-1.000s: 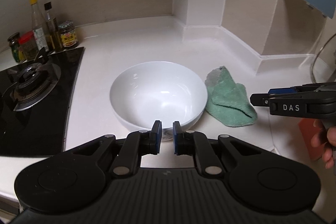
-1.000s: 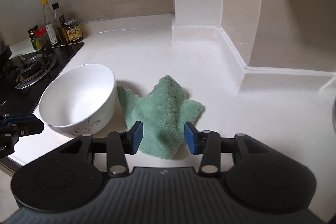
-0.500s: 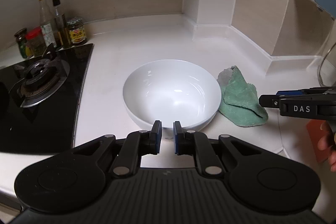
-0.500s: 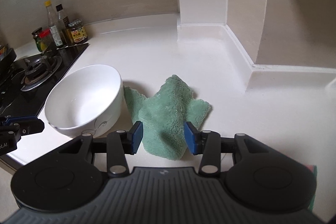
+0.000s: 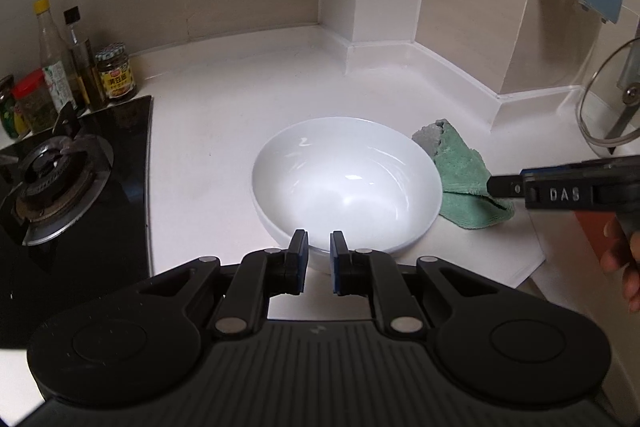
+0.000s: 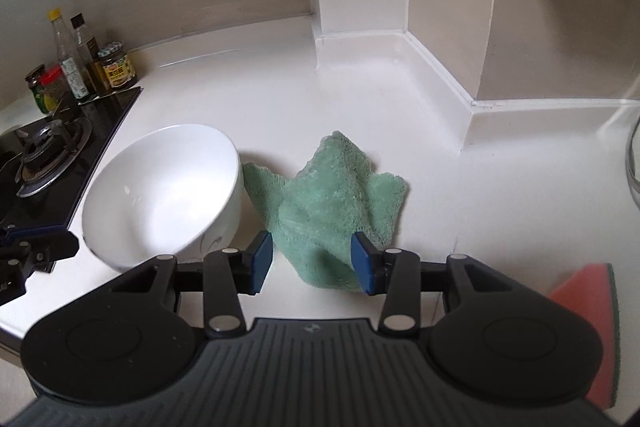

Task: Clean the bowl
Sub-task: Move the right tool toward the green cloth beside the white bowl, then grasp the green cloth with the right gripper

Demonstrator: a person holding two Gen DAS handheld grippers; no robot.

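Closer now, both grippers have been carried in toward the white bowl since a second ago, and the bowl sits larger in the left wrist view. The left gripper is held just short of the bowl's near rim, its blue pads parted by a narrow gap with nothing caught between them. The bowl is seen standing upright on the white countertop, between the black gas hob and the green cloth.

From the right wrist view, the right gripper is shown spread wide, its pads set either side of the cloth's near edge, though contact cannot be confirmed. A pink sponge is picked up only here, at the lower right. A faint dark pattern on the bowl's outer wall is also caught only by this camera.

Only in the left wrist view is a glass pot lid seen at the far right, along with fingers of the person's right hand behind the right gripper. Condiment bottles are lined up behind the hob.
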